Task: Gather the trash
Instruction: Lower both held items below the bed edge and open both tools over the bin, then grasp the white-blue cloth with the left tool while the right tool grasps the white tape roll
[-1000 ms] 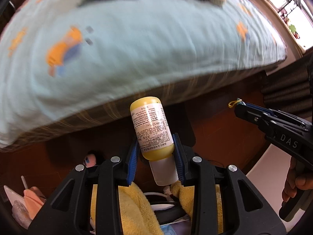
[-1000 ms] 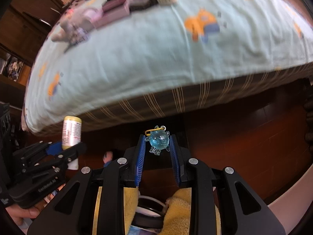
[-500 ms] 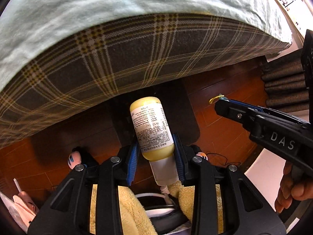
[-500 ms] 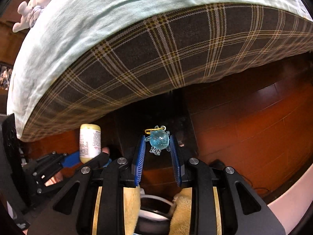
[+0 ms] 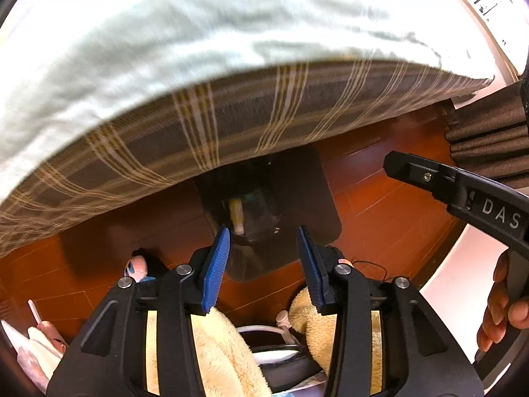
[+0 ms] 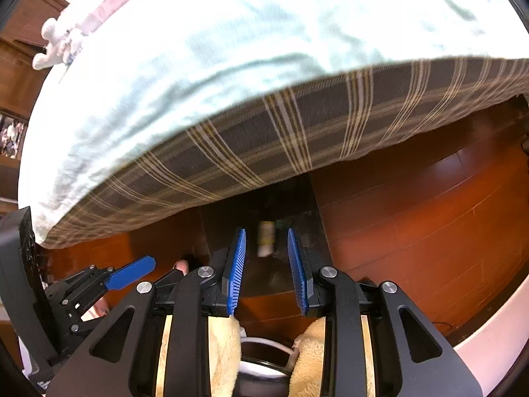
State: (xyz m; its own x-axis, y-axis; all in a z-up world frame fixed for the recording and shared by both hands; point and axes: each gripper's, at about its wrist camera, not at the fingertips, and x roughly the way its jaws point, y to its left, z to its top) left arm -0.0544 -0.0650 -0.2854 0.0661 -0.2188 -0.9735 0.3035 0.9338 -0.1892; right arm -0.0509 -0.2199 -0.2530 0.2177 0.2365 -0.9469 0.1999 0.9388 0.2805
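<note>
Both of my grippers point steeply down over a dark bin (image 5: 317, 205) that sits on the red-brown wooden floor (image 5: 380, 231), partly tucked under the edge of the bed. My left gripper (image 5: 263, 258) has just been opening; its two blue pads (image 5: 215, 268) stand apart with nothing between them. The one yellow bottle (image 5: 236, 213) lies below, inside the bin, blurred, its pale cap toward me. In the right wrist view the same bottle (image 6: 266, 238) shows in the gap between the fingers, well beneath them and untouched.

My right gripper (image 6: 266, 266) is also parted — two blue pads (image 6: 236, 269), empty, no contact with anything. There is a faint teal smudge (image 6: 283, 223) in the bin beside the bottle (too dark and blurred for me to name it).

From the left camera I see the right gripper's black body (image 5: 463, 195) coming in from the right, lettered "DAS", with one hand (image 5: 506, 311) wrapped round its handle; from the right camera the left gripper (image 6: 109, 281) shows at lower left, one blue pad visible.

The bed fills the upper half of both views — a pale mint sheet (image 5: 165, 49) over a dark plaid mattress side (image 5: 231, 122); one white plush toy (image 6: 56, 46) sits at its far corner. Dark brown curtain folds (image 5: 486, 142) hang at right.
</note>
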